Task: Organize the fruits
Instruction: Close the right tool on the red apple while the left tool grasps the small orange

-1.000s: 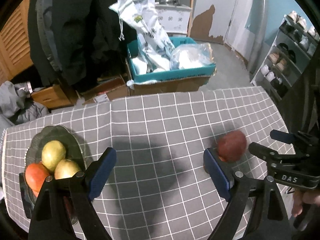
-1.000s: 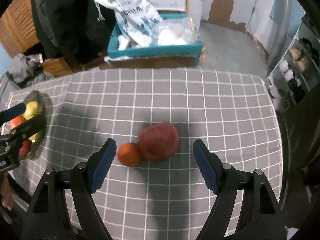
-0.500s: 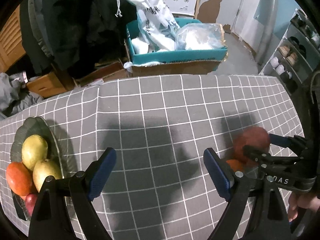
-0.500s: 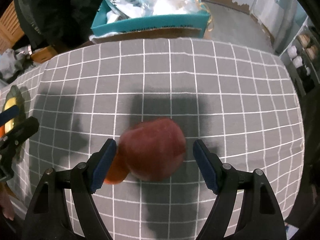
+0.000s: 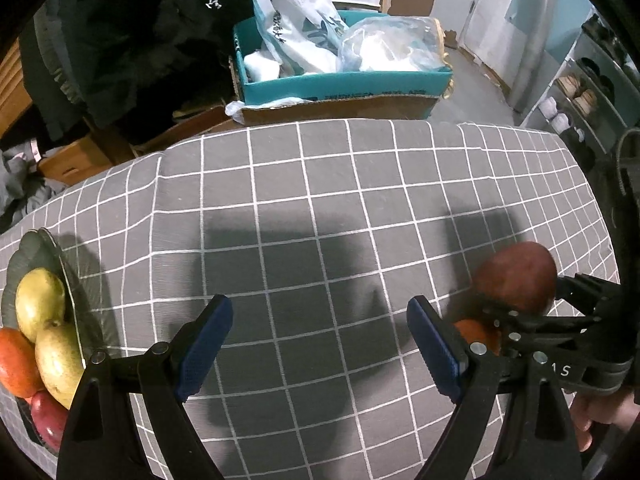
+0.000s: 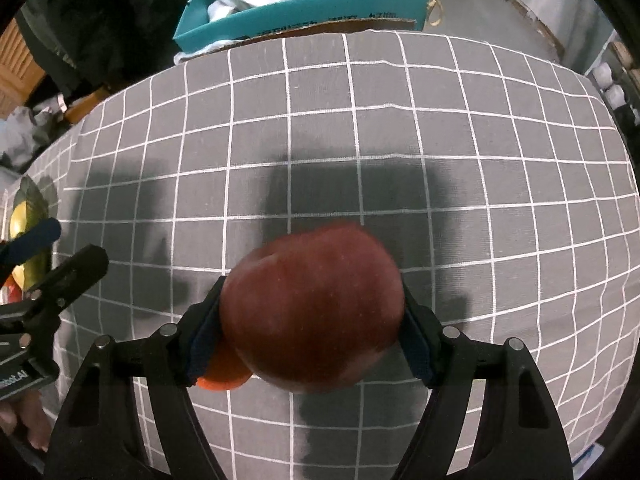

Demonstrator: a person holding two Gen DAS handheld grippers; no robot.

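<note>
While four fruits already sit in the dark glass dish (image 5: 34,246) at the lower left of the left wrist view, two yellow-green pears (image 5: 40,302), an orange fruit (image 5: 14,362) and a small red fruit (image 5: 48,420), two more remain on the table (image 5: 320,200), which wears a grey cloth with a white grid. At the lower centre of the right wrist view, the right hand-held gripper (image 6: 312,320) is closing around a large red apple (image 6: 312,312); its blue pads look to be touching both sides of the apple. A small orange (image 6: 222,380) lies just beside the apple, partly under the left jaw. At the bottom centre of the left wrist view, the left hand-held gripper (image 5: 320,344) hangs released over bare cloth. Between apple and dish the cloth is clear, giving open room. Beyond the table's far edge, at the top of the frame, a teal box (image 5: 344,82) of bags sits below.
</note>
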